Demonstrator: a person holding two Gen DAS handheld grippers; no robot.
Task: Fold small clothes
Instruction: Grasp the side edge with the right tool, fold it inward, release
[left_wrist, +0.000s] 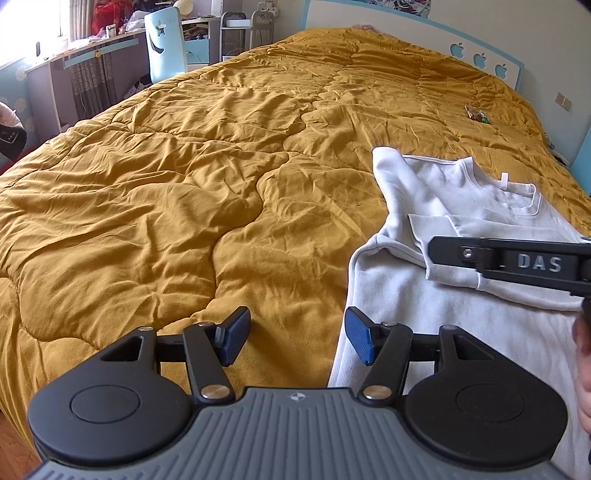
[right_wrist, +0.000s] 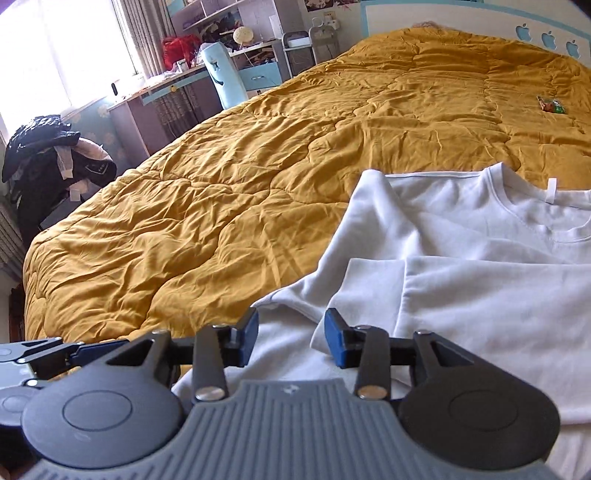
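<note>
A white long-sleeved shirt (left_wrist: 461, 199) lies flat on the mustard quilt (left_wrist: 184, 184), collar toward the headboard, with one sleeve folded across its body. In the right wrist view the shirt (right_wrist: 480, 288) fills the lower right, and the folded sleeve's edge lies just beyond my right gripper (right_wrist: 291, 334). That gripper is open over the shirt's lower part, with nothing pressed between its blue pads. My left gripper (left_wrist: 297, 334) is open above the shirt's left edge, where cloth meets quilt. The right gripper's black body (left_wrist: 517, 262) crosses the shirt in the left wrist view.
A small colourful wrapper (left_wrist: 476, 114) lies on the quilt near the headboard (left_wrist: 480, 59). A light-blue chair (left_wrist: 166, 44) and a desk stand beyond the bed's far side. Dark clothes (right_wrist: 55, 158) are piled by the window. A hand (left_wrist: 583, 369) shows at the right edge.
</note>
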